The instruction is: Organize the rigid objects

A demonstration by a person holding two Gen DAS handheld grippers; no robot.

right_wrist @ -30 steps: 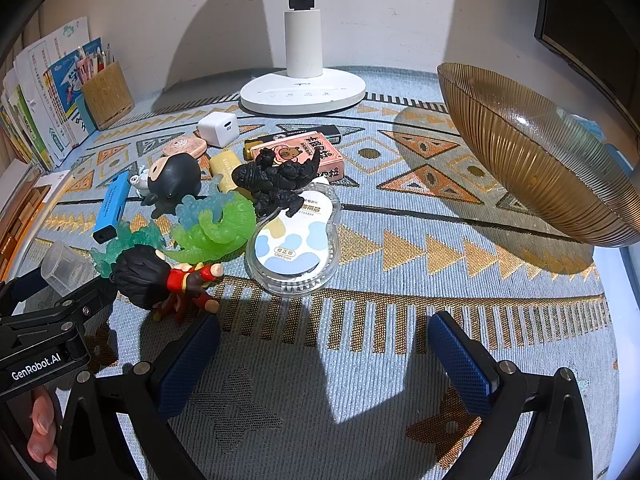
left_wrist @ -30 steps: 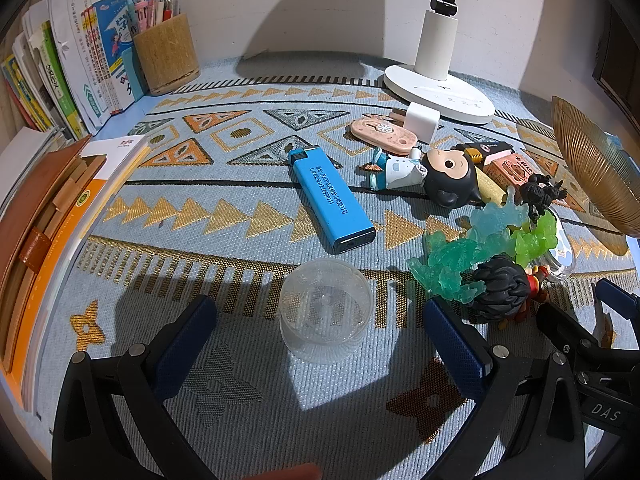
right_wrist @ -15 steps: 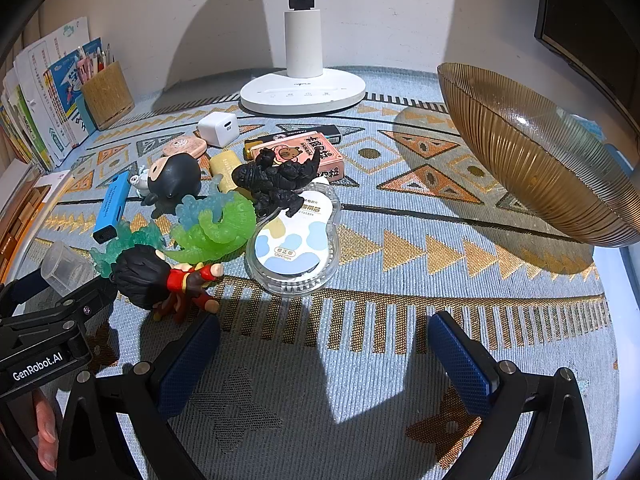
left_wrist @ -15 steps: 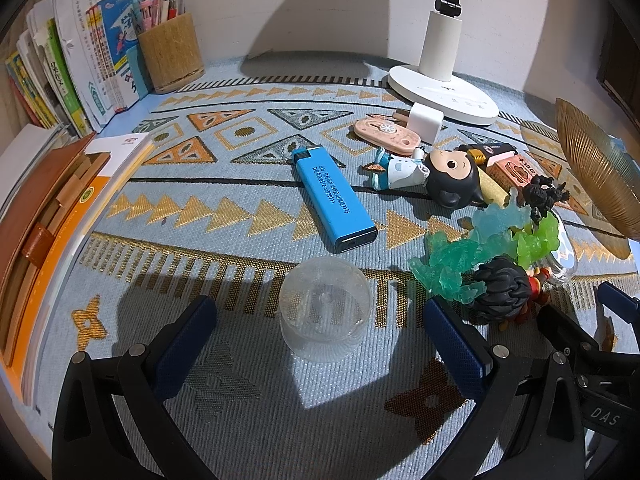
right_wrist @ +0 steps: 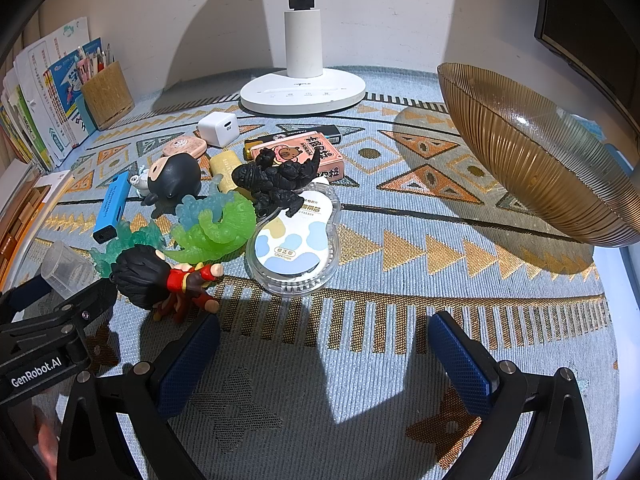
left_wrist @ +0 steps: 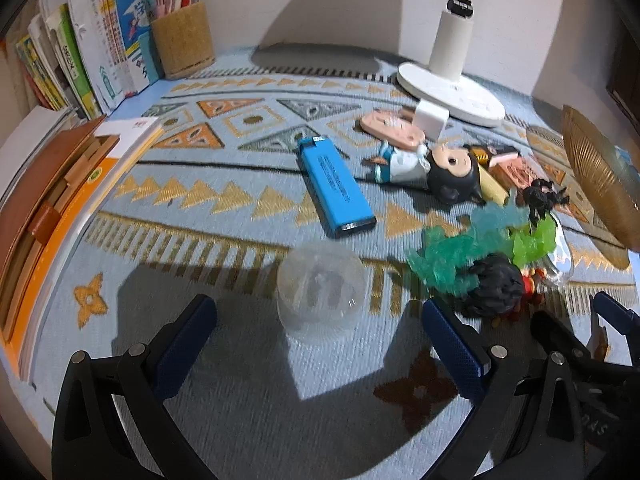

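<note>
A clear plastic cup (left_wrist: 322, 290) lies on the patterned mat just ahead of my open left gripper (left_wrist: 320, 332), between its blue pads without contact. Beyond it lie a blue lighter (left_wrist: 334, 186), a black-headed doll (left_wrist: 428, 170), green translucent figures (left_wrist: 476, 240) and a black-haired red figure (left_wrist: 500, 286). My right gripper (right_wrist: 324, 356) is open and empty over bare mat, short of a correction tape case (right_wrist: 296, 240), the black-haired figure (right_wrist: 160, 274), a black monster figure (right_wrist: 276, 182) and a pink box (right_wrist: 300, 154). The amber ribbed bowl (right_wrist: 540, 152) stands at right.
A white lamp base (right_wrist: 302, 90) stands at the back with a white charger (right_wrist: 218, 128) before it. A pen holder (left_wrist: 182, 40), upright books (left_wrist: 72, 52) and a stack of notebooks (left_wrist: 44, 208) line the left side. The left gripper shows in the right wrist view (right_wrist: 48, 320).
The left gripper has moved slightly forward and to the right toward the clear cup; the image is a little blurred. The right gripper has not moved.
</note>
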